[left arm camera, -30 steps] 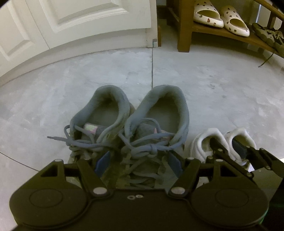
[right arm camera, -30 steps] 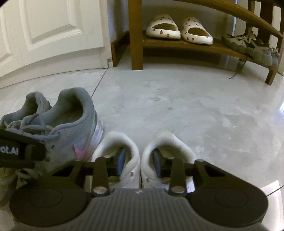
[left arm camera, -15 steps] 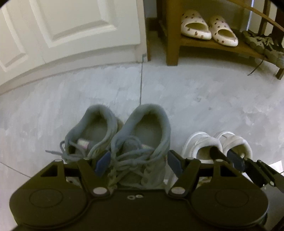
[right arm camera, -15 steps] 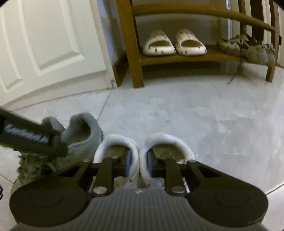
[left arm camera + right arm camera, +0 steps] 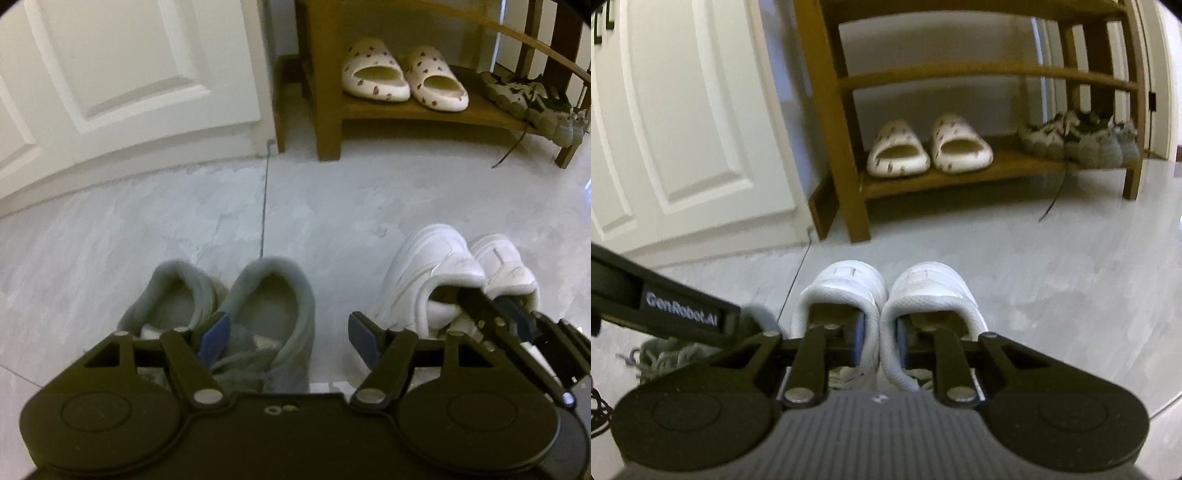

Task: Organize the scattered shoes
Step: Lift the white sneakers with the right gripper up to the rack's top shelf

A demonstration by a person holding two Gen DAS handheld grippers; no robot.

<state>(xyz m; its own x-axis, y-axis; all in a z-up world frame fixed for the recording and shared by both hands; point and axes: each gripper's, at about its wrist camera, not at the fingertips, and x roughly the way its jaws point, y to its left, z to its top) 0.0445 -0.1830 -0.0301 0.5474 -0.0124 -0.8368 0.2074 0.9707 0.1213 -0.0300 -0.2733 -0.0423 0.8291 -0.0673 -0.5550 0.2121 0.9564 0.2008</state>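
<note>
My right gripper [image 5: 880, 334] is shut on a pair of white sneakers [image 5: 925, 286], one finger inside each shoe, pinching their inner walls together and holding them above the floor. The pair also shows in the left wrist view [image 5: 436, 269]. My left gripper [image 5: 288, 332] is open around the right shoe of a grey sneaker pair [image 5: 273, 295]; one finger sits between the two grey shoes. They rest on the floor.
A wooden shoe rack [image 5: 849, 147] stands ahead against the wall. Its lowest shelf holds spotted cream slides [image 5: 931, 151] at the left and grey-green trainers [image 5: 1089, 138] at the right. A white panelled door [image 5: 129, 74] is at the left. The floor is pale marble.
Both grippers have risen and tilted toward the rack. The white sneakers have lifted off the floor in my right gripper. The grey pair stays below my open left gripper.
</note>
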